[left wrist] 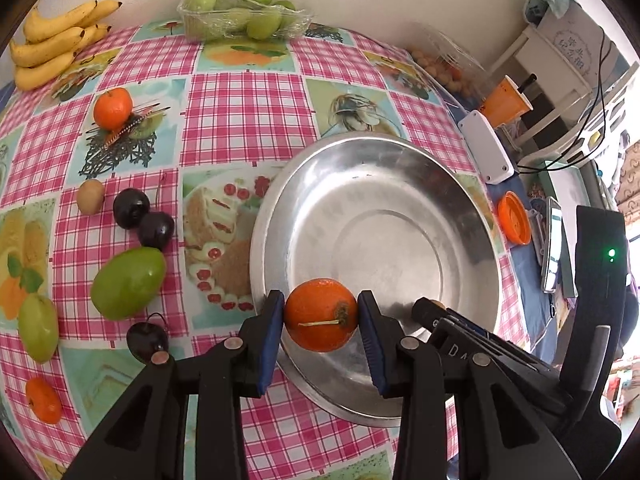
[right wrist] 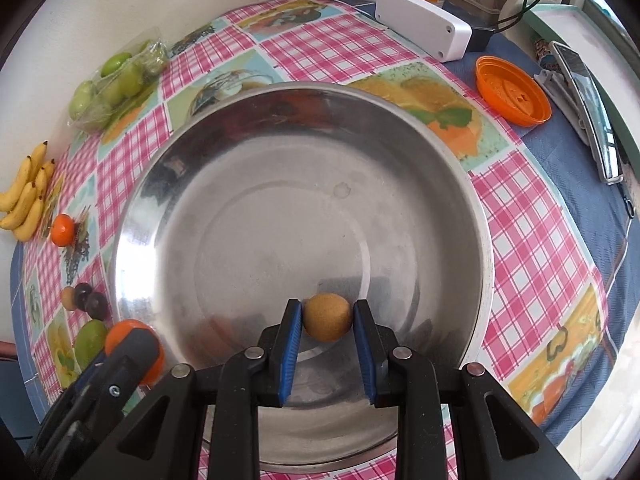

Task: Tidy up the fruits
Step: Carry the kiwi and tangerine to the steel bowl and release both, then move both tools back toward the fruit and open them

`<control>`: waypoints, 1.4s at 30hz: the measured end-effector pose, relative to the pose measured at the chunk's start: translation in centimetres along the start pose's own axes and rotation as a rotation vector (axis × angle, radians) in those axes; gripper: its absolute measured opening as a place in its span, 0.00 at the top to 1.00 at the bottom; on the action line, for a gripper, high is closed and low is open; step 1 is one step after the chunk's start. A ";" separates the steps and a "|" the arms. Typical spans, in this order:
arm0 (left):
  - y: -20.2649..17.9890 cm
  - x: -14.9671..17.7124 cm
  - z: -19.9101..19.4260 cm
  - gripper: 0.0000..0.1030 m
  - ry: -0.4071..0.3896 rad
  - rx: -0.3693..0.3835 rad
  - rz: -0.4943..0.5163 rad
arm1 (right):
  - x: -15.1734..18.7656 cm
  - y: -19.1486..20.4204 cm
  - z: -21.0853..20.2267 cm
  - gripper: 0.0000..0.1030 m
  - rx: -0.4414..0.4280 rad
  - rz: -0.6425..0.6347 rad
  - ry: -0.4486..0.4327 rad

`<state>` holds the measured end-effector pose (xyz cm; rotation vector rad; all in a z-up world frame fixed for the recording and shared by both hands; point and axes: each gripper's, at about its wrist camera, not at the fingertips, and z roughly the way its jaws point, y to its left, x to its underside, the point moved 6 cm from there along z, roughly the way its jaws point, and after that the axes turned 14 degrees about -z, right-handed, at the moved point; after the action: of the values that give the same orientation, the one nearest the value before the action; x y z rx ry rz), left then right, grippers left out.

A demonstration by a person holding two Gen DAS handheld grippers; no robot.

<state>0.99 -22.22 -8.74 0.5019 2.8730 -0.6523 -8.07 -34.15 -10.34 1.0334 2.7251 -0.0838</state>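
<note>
Left hand-held gripper (left wrist: 321,314) clamping orange (left wrist: 321,314), stem facing camera

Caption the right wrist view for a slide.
Right hand-held gripper holds a small brown fruit over the steel bowl.

A white plastic box (right wrist: 423,27) sits at the far edge of the checked cloth (right wrist: 532,240) on the counter; an orange lid (right wrist: 513,90) lies just beside it on blue fabric (right wrist: 576,168); a phone (right wrist: 588,112) lies near the lid; an orange cup (left wrist: 505,101) stands behind the box; black cables (left wrist: 596,92) trail past white shelving (left wrist: 548,68).
</note>
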 end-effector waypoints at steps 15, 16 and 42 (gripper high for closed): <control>1.9 -0.8 -3.2 0.41 -0.066 -0.033 -0.038 | -0.9 1.1 -0.9 0.63 0.010 -0.054 -0.026; 2.5 -0.9 -3.5 0.33 -0.078 -0.063 -0.052 | -0.9 1.3 -0.9 0.62 0.008 -0.062 -0.025; 9.2 -2.1 -3.5 0.06 -0.139 -0.346 -0.169 | -0.4 2.6 -0.3 0.14 -0.016 -0.105 -0.013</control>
<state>5.99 -13.42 -8.74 0.1596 2.8266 -0.1907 -6.11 -32.45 -9.94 0.8818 2.7622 -0.0855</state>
